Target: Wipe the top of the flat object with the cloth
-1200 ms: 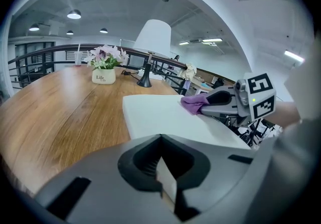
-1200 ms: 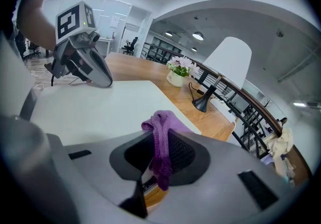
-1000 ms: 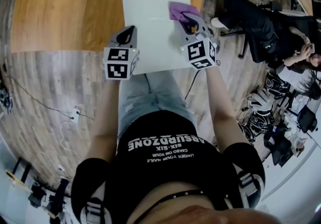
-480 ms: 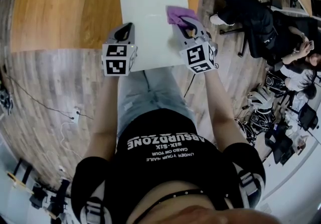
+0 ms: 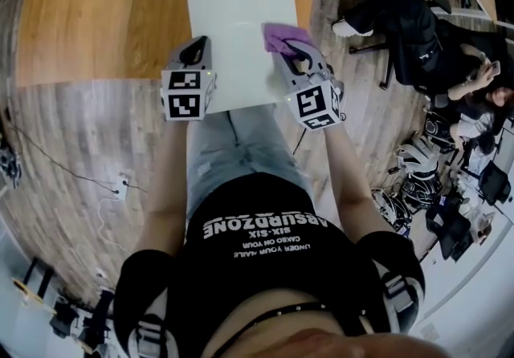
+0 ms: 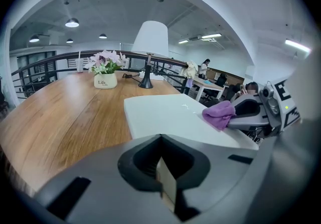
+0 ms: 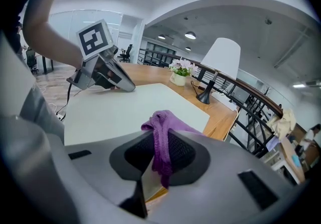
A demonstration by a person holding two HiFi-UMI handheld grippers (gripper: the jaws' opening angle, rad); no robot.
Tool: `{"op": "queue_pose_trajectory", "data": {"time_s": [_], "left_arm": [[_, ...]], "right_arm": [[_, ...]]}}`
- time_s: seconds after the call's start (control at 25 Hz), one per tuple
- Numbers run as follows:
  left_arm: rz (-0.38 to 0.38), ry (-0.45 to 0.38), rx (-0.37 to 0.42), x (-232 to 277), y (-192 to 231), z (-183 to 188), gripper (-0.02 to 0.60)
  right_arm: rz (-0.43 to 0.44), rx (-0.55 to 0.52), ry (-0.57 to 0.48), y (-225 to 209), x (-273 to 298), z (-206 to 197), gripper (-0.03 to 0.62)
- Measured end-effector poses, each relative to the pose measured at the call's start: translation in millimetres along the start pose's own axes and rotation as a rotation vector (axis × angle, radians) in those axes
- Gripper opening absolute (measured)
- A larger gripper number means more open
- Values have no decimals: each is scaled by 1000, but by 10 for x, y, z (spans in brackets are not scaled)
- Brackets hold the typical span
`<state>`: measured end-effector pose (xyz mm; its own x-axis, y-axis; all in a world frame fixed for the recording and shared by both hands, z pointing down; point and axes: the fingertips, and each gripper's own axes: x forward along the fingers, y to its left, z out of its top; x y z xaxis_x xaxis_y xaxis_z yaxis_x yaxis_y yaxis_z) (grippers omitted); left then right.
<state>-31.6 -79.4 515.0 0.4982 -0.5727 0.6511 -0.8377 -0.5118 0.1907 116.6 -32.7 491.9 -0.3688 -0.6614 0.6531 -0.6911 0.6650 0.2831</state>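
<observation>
A flat white board point(image 5: 237, 27) lies on the wooden table point(image 5: 104, 11), its near edge over the table's edge. My right gripper point(image 5: 287, 45) is shut on a purple cloth point(image 5: 281, 35), which rests on the board's right side. In the right gripper view the cloth point(image 7: 163, 122) hangs bunched between the jaws of the right gripper point(image 7: 159, 140), above the board point(image 7: 120, 110). My left gripper point(image 5: 197, 51) is shut with nothing in it, its tip at the board's left edge. The left gripper view shows the left gripper point(image 6: 160, 140), the board point(image 6: 170, 115) and the cloth point(image 6: 219, 115).
A flower pot point(image 6: 106, 80) and a white lamp point(image 6: 148, 47) stand at the table's far end, beside a railing point(image 7: 251, 102). A seated person point(image 5: 418, 35) and bags are on the floor to the right. A cable and socket point(image 5: 120, 182) lie at the left.
The right gripper has drawn the purple cloth along the board's right side toward the near edge. The left gripper stays at the board's left edge.
</observation>
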Motion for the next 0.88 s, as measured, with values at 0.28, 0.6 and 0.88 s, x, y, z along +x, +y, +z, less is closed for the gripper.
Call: {"op": "queue_pose_trajectory", "data": {"time_s": [0.28,0.6,0.88], "left_arm": [[3,2,-2,5,12,-16,15],[15,7,5,12,37,-58,15],[12,3,4,18,1,-13,15]], "right_arm": [[1,45,-9,106,-118,-81,75],[4,103,-16,230,-298,-164,75],[24,165,-8,352,-456,-262,75]]}}
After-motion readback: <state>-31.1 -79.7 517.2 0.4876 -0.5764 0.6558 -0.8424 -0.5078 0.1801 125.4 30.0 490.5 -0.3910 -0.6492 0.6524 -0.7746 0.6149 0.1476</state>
